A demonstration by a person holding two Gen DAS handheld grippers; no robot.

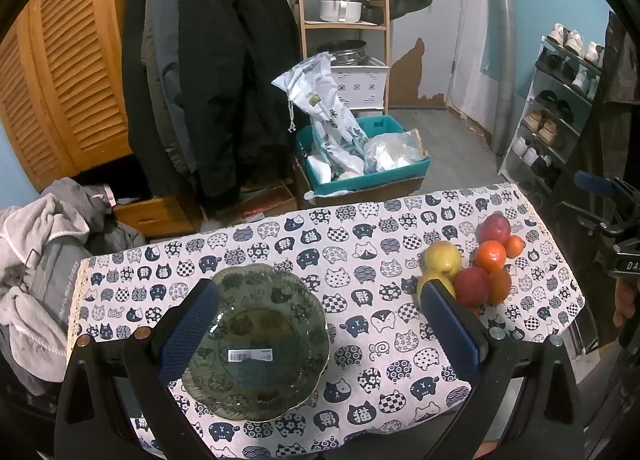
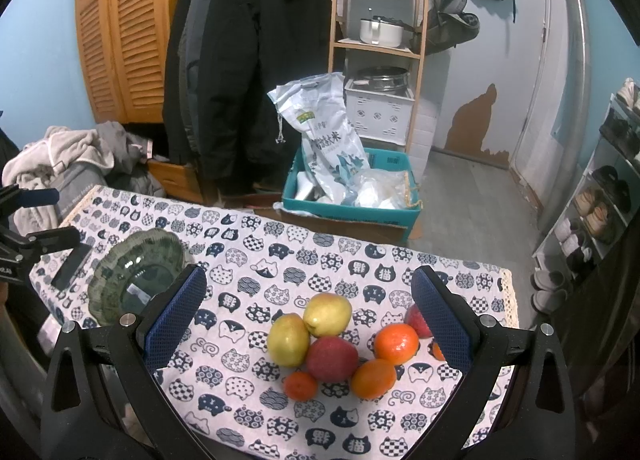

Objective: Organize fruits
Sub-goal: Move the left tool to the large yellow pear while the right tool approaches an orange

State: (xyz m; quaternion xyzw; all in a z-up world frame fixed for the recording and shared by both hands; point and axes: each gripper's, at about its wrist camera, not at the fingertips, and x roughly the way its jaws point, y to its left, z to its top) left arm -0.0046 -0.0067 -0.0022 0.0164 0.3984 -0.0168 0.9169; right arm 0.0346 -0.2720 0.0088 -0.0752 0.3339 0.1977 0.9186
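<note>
The left gripper (image 1: 320,324) hangs over the glass bowl (image 1: 256,344), its blue pads spread wide with nothing between them but the view down onto the bowl; whether a pad touches the rim cannot be told. The right gripper (image 2: 308,320) is likewise spread wide and empty, hovering above the fruit pile.

Taking the glass bowl (image 2: 132,280) as the landmark: it sits empty on the cat-print tablecloth (image 1: 360,372), with a white barcode sticker (image 1: 250,354) showing at its bottom. A dark phone (image 2: 72,266) lies flat just beside it on the side away from the fruit.

Well apart from the bowl, across the cloth, the fruits are bunched together and touching: two yellow apples (image 2: 288,340) (image 2: 327,314), a red apple (image 2: 332,358) against them, three oranges (image 2: 396,343) (image 2: 374,378) (image 2: 301,385) around its near side, and another red fruit (image 2: 416,322) partly hidden behind the right gripper's pad.

Beyond the bowl and past the table's far edge stands a teal crate (image 1: 400,171) holding a rice bag (image 1: 324,103). Farther back hang dark coats (image 1: 208,59), and a wooden shelf (image 1: 344,23) carries a white pot (image 1: 340,9).
</note>
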